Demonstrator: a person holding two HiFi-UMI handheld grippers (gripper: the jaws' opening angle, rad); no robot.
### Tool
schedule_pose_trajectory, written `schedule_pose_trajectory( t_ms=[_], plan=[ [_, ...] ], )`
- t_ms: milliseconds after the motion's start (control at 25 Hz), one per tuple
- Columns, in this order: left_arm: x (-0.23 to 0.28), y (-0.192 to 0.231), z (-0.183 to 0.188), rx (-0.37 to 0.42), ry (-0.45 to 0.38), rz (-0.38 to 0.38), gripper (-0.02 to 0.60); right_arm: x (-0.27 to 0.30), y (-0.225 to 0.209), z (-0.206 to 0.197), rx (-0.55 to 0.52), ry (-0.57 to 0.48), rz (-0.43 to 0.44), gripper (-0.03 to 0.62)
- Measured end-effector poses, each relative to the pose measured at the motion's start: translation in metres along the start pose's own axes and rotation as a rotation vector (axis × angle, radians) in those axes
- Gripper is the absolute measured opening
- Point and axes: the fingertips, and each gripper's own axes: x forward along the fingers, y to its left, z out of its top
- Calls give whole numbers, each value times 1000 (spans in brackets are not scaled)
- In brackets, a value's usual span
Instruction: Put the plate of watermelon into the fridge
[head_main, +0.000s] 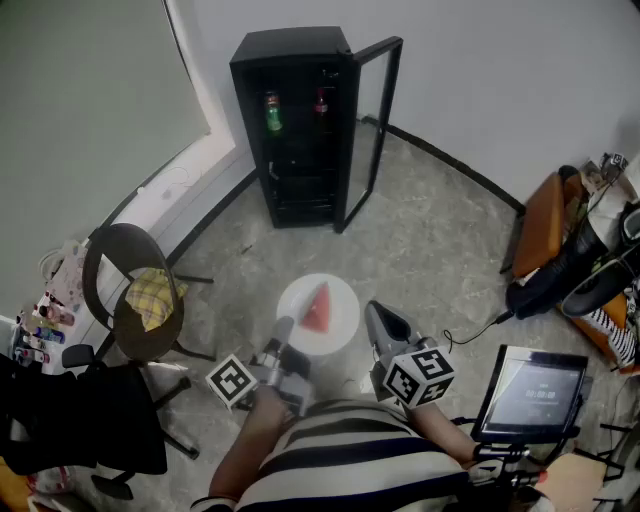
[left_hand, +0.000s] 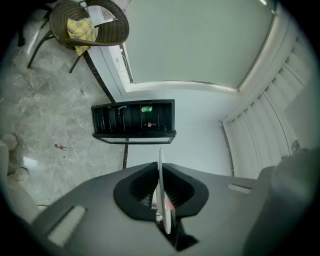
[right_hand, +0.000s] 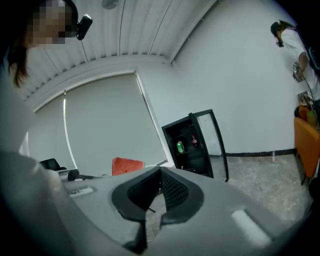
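White plate (head_main: 342, 298) carrying 1 red watermelon wedge (head_main: 317, 310); black fridge (head_main: 290, 45) stands open.

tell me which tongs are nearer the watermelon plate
Left. The left tongs are clamped on the rim of the plate; the right tongs sit empty just off its right edge.

All 3 cams toward fridge (head_main: 300, 130)

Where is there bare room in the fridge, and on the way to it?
Top shelf is crowded: green can, bottle. Shelves below look bare, though dark. Floor from plate to fridge is free, between chair and open door.
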Motion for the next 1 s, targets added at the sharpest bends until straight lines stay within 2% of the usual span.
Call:
schedule_pose_trajectory(
  t_ms=[440, 680, 1000],
  plan=[
    [-2, 2, 1, -10, -13, 0, 14, -1, 7, 10, 13, -52, 35, 2],
    [-5, 2, -1, -21, -26, -3, 14, -3, 3, 3, 4, -25, 18, 2],
    [6, 3, -4, 7, -37, -15, 15, -3, -6, 4, -42, -15, 32, 2]
  ],
)
